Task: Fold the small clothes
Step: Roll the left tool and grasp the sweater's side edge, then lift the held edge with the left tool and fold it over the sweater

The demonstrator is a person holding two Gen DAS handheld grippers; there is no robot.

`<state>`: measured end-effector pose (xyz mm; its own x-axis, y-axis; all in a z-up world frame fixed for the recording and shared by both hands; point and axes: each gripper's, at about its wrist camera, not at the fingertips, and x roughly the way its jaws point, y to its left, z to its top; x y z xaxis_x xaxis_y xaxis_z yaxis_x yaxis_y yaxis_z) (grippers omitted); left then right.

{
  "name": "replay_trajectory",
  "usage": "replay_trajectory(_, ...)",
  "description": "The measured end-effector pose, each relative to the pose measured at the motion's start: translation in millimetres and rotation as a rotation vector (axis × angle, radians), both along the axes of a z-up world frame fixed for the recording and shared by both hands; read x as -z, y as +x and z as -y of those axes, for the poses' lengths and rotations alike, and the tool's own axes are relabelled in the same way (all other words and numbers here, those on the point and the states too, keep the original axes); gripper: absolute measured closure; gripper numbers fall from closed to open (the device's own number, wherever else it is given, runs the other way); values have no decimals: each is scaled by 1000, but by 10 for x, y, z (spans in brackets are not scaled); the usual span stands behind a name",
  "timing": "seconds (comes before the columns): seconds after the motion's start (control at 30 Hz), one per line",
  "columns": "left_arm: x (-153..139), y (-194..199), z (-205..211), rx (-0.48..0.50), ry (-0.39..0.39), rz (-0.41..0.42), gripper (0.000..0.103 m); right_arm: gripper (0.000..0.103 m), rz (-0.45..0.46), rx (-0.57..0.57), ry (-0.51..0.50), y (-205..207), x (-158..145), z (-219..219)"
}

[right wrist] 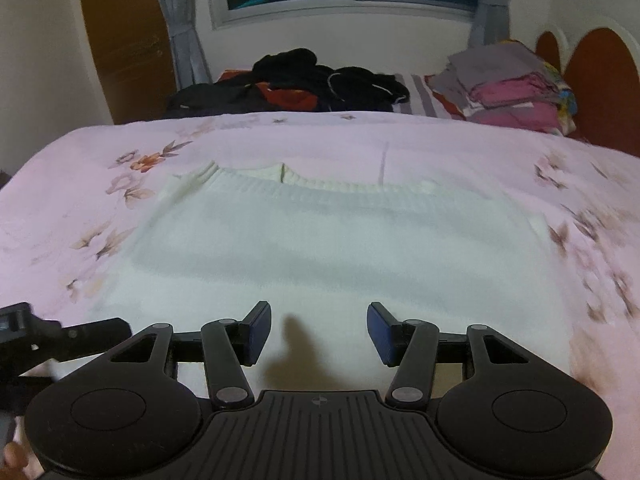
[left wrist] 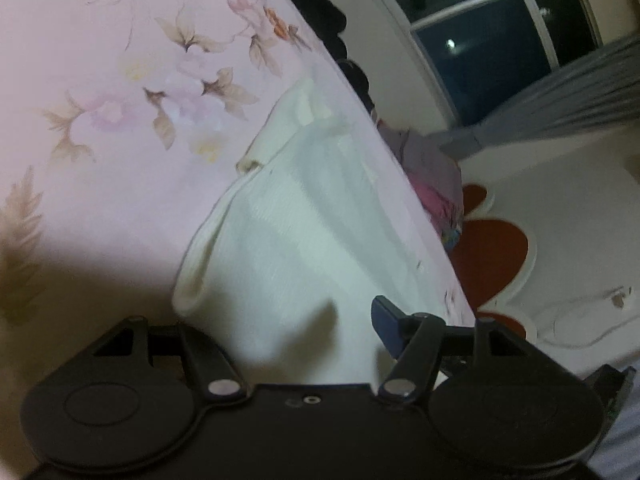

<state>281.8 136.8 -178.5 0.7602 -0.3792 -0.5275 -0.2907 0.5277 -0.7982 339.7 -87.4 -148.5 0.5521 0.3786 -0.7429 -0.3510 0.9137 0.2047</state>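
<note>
A white ribbed knit garment (right wrist: 320, 240) lies spread flat on the pink floral bedsheet (right wrist: 580, 184). My right gripper (right wrist: 318, 332) is open and empty, just above the garment's near hem. In the left wrist view the same white garment (left wrist: 296, 232) drapes over the left finger, which is hidden under the cloth. The right fingertip (left wrist: 384, 320) stands wide apart over the cloth's edge. My left gripper (left wrist: 288, 332) is open around the garment's corner. The left gripper also shows at the lower left of the right wrist view (right wrist: 60, 336).
A pile of dark clothes (right wrist: 296, 80) lies at the far side of the bed. A stack of folded grey and pink clothes (right wrist: 516, 88) sits at the back right by the red headboard (right wrist: 600, 80). The bed edge (left wrist: 436, 224) drops off beside the garment.
</note>
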Motion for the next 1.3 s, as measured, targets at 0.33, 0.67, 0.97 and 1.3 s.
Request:
replay_trajectory(0.33, 106, 92, 1, -139, -2, 0, 92, 50, 47, -71, -80, 64, 346, -128)
replay_trajectory(0.67, -314, 36, 229, -126, 198, 93, 96, 48, 29, -89, 2, 97, 319, 13)
replay_trajectory(0.97, -842, 189, 808, 15, 416, 226, 96, 48, 30, -8, 105, 85, 122, 505)
replay_trajectory(1.3, -893, 387, 1995, 370, 566, 335, 96, 48, -7, 192, 160, 71, 70, 1641)
